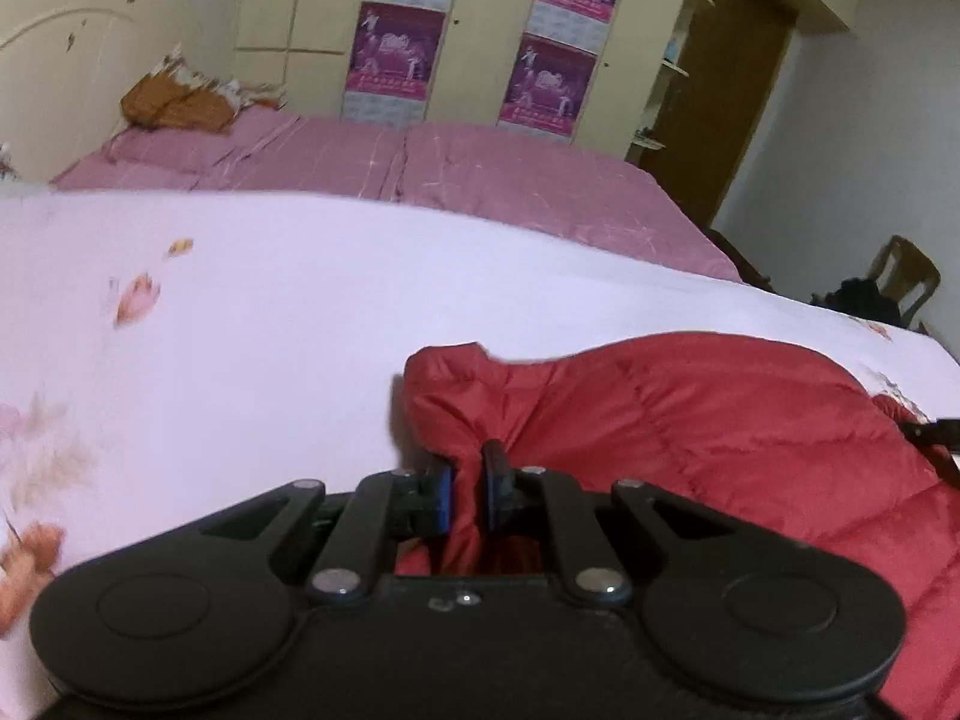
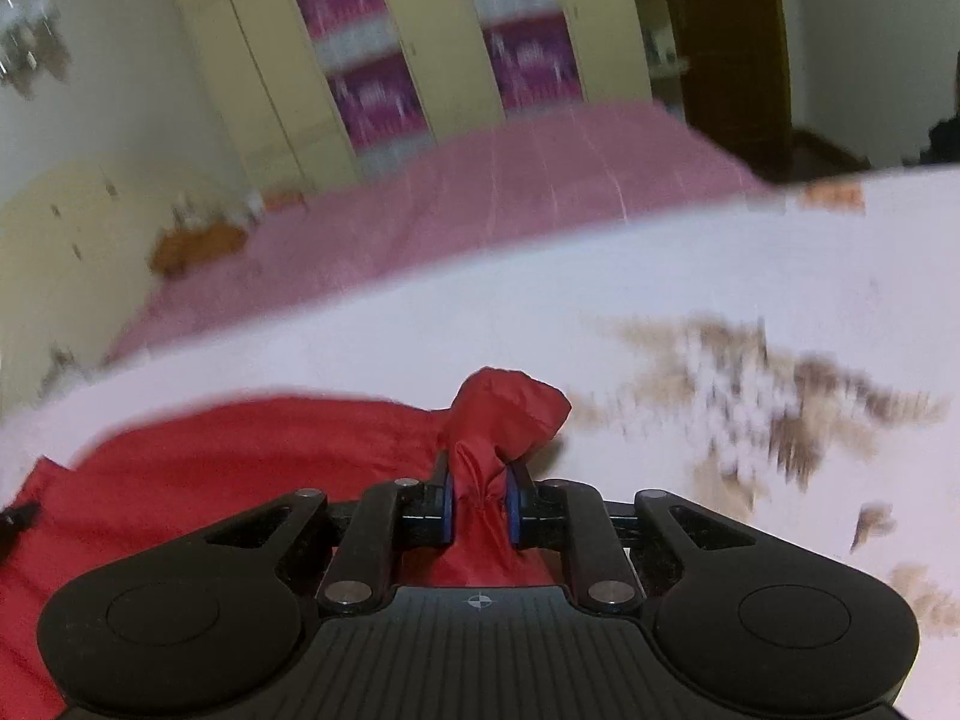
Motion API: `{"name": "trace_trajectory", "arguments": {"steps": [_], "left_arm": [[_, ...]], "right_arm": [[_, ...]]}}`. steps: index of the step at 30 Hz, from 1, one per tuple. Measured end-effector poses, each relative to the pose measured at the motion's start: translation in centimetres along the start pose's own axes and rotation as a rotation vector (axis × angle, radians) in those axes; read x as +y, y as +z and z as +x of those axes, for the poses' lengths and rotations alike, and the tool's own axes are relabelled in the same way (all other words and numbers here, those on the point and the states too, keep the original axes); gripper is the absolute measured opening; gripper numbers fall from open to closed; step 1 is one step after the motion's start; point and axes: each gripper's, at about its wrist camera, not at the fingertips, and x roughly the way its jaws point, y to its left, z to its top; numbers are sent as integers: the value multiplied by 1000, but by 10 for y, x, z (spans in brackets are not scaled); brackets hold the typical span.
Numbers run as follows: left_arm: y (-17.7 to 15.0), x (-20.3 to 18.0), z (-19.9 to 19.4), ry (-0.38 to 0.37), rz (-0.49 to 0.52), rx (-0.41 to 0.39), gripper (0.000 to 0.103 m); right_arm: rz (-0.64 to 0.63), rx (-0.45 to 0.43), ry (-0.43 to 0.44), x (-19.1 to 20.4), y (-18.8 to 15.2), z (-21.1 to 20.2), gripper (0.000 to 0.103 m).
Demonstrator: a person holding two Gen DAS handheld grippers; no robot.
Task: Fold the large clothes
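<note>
- Red puffy jacket lies on white flowered sheet, spread between the two tongs, long axis running hand to hand.
- Left gripper clamped on bunched left corner; jacket extends to its right.
- Right gripper clamped on right corner; jacket extends left.
- Wardrobe posters: writing unreadable.

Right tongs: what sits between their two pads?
A bunched fold of the red padded jacket, pinched by the right tongs; the right wrist view shows it.
</note>
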Motion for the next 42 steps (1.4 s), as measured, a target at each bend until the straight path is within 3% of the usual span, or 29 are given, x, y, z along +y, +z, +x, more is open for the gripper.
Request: {"name": "trace_trajectory", "arguments": {"steps": [9, 10, 11, 13, 14, 17, 18, 19, 23, 25, 28, 31, 36, 38, 42], "left_arm": [[4, -14, -3, 35, 52, 11, 13], [6, -17, -3, 40, 54, 12, 22], [7, -19, -6, 57, 54, 9, 37], [8, -18, -20, 82, 52, -30, 56], [8, -17, -31, 89, 49, -61, 57], [7, -33, -64, 70, 79, -118, 57], [3, -45, -77, 29, 91, -136, 57], [-2, -60, -86, -11, 113, -144, 57], [-37, -126, -96, -128, 249, -112, 57], [-54, -147, -86, -128, 299, -80, 59], [-69, -146, -66, -92, 274, -81, 60], [-68, -128, -57, -87, 199, -79, 58], [-63, -135, -64, -67, 231, -58, 57], [-62, -134, -83, -25, 222, -73, 56], [-72, -145, -121, -95, 172, -122, 57]], "right_arm": [[13, -20, 2, -2, -6, 3, 17], [11, -18, -1, -1, -5, 1, 19], [9, -14, -6, 2, -5, 0, 30], [-14, -43, -101, 6, -1, -17, 73], [-25, -107, -144, 7, -2, -30, 86], [0, -161, -73, 9, -6, -64, 83], [-23, -171, -46, 16, -9, -75, 72], [-54, -172, -16, 27, -14, -84, 69], [-166, -148, 125, 78, -47, -106, 63], [-239, -111, 163, 101, -65, -102, 63], [-330, -25, 88, 118, -85, -73, 63], [-304, -33, 39, 106, -87, -60, 63], [-301, -16, 19, 102, -84, -56, 62], [-300, -19, -3, 106, -82, -70, 62], [-318, -87, 80, 118, -94, -121, 62]]}}
